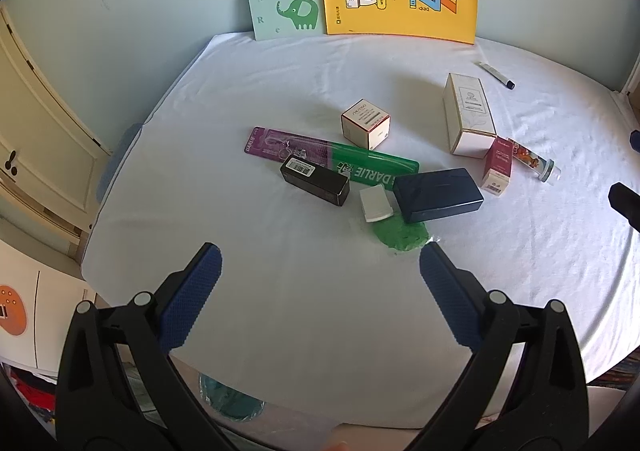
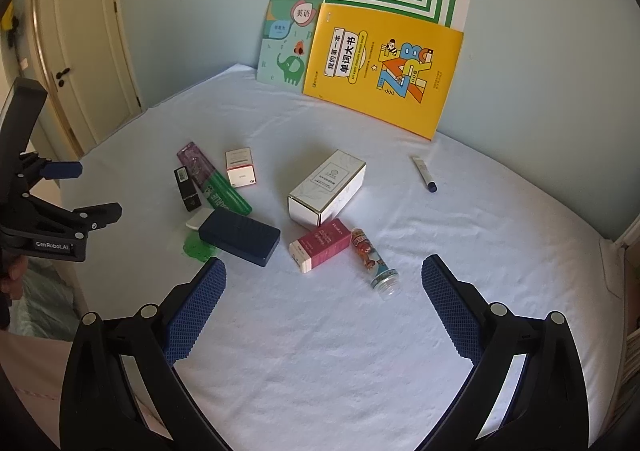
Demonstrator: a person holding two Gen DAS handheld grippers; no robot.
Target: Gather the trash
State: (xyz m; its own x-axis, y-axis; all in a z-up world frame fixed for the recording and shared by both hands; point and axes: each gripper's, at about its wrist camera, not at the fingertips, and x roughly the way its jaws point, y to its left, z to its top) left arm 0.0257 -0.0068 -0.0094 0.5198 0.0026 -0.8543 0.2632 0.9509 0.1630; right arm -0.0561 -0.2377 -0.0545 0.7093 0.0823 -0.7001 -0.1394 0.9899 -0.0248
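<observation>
The left claw [image 1: 320, 283] is hanging wide open over the white surface [image 1: 280, 291], holding nothing. The trash is lying in a bunch ahead: black box [image 1: 315, 180], green wrapper [image 1: 400, 233], red box [image 2: 320, 245]. The right claw [image 2: 324, 287] is spread and empty too, so it should be dropping straight over the red box.

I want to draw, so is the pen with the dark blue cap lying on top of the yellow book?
No, the white pen with the dark blue cap lies on the white sheet, apart from the upright yellow book.
</observation>
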